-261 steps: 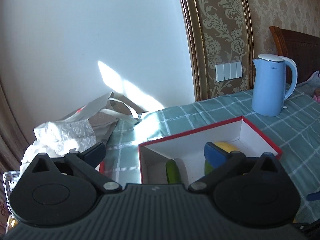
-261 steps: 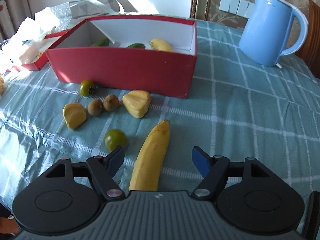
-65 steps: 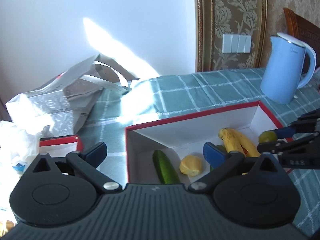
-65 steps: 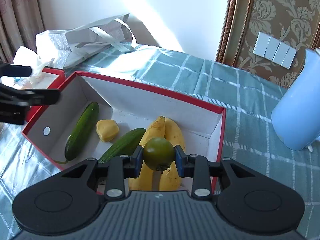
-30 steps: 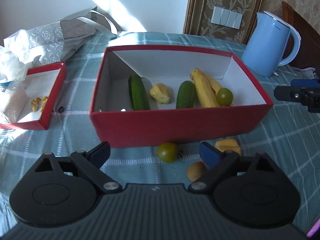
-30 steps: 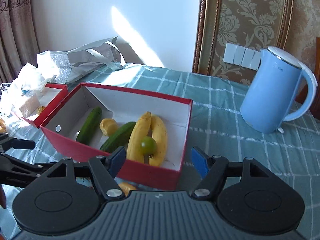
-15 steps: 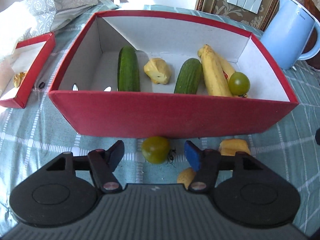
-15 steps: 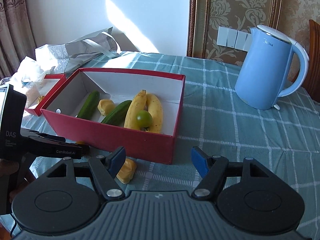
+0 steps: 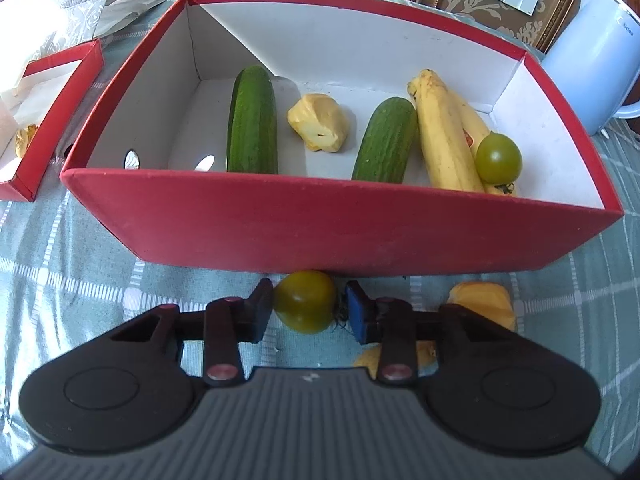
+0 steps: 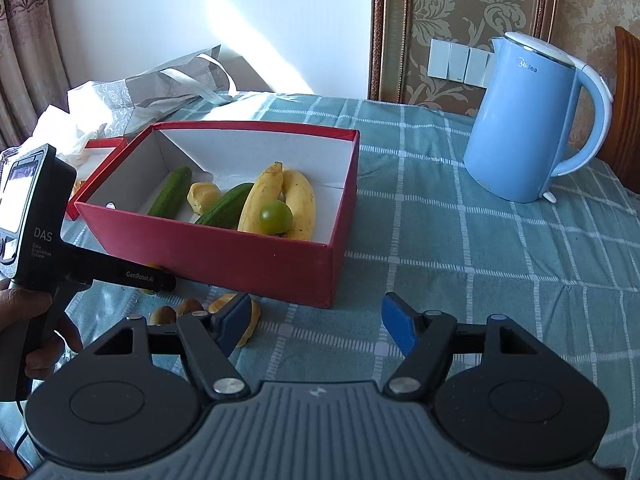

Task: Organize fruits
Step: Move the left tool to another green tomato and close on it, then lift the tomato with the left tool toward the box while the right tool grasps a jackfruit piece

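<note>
A green tomato (image 9: 306,302) lies on the cloth against the front wall of the red box (image 9: 320,232). My left gripper (image 9: 310,308) has it between its closing jaws: the left pad touches it and a sliver of gap shows at the right pad. The box holds two cucumbers (image 9: 252,120), two bananas (image 9: 444,136), a yellow fruit piece (image 9: 320,128) and another green tomato (image 9: 498,158). My right gripper (image 10: 316,320) hovers open and empty before the box's near right corner. In the right wrist view the left gripper (image 10: 160,280) nearly hides the tomato.
Yellow fruit pieces (image 9: 480,300) and two kiwis (image 10: 176,312) lie on the cloth in front of the box. A blue kettle (image 10: 528,120) stands at the right, a red lid (image 9: 60,92) and a silver bag (image 10: 168,84) at the left. A person's hand (image 10: 24,308) holds the left gripper.
The left gripper has dropped toward the tomato in front of the box and its jaws have narrowed around it. The right gripper has drawn back a little, still open.
</note>
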### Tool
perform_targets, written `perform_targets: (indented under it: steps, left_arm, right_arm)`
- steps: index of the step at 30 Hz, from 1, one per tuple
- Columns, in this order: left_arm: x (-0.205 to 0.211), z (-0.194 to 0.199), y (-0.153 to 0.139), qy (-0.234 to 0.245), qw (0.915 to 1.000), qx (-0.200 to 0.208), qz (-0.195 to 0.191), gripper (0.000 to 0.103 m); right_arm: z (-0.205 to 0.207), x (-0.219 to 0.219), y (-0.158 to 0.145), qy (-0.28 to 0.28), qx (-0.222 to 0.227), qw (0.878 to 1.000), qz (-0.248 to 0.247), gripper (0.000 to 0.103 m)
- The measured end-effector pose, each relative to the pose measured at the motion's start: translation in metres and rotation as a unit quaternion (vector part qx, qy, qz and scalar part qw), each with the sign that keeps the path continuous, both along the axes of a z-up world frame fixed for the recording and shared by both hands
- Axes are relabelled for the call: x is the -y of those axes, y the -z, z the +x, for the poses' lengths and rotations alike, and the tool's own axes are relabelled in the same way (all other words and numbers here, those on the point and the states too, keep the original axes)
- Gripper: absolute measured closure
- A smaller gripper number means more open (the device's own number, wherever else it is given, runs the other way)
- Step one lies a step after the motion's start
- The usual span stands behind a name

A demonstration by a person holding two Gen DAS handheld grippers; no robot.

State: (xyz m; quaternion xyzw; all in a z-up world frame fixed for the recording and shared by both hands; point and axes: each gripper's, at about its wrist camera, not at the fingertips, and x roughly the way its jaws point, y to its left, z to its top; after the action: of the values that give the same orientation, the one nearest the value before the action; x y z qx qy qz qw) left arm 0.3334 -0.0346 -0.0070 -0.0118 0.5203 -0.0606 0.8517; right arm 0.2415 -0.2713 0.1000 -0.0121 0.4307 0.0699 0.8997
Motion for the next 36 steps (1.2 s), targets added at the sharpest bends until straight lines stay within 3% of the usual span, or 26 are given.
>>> perform_targets:
  steps: [9, 17, 22, 27, 33, 36]
  left_arm:
    - [-0.012, -0.01, -0.009, -0.003, 0.9999, 0.007, -0.012, 0.069]
    - [-0.028, -0.037, -0.05, 0.015, 0.9983, 0.053, -0.018, 0.069]
    - [-0.037, -0.044, -0.07, 0.013, 0.9974, 0.067, -0.025, 0.069]
    - [-0.043, -0.05, -0.079, 0.011, 0.9967, 0.078, -0.021, 0.069]
    - [-0.048, -0.051, -0.079, 0.007, 0.9969, 0.076, -0.021, 0.069]
    - [-0.048, -0.052, -0.077, 0.007, 0.997, 0.075, -0.022, 0.069]
  right_arm:
    - [-0.002, -0.007, 0.001, -0.015, 0.001, 1.0, -0.003, 0.031]
    - [0.001, -0.034, 0.024, -0.069, -0.009, 0.997, -0.023, 0.031]
    - [0.009, -0.059, 0.053, -0.139, -0.019, 0.989, -0.041, 0.033]
    - [0.022, -0.072, 0.079, -0.204, -0.031, 0.977, -0.054, 0.042]
    - [0.034, -0.08, 0.093, -0.251, -0.035, 0.963, -0.085, 0.043]
    - [0.04, -0.081, 0.097, -0.272, -0.036, 0.957, -0.091, 0.049]
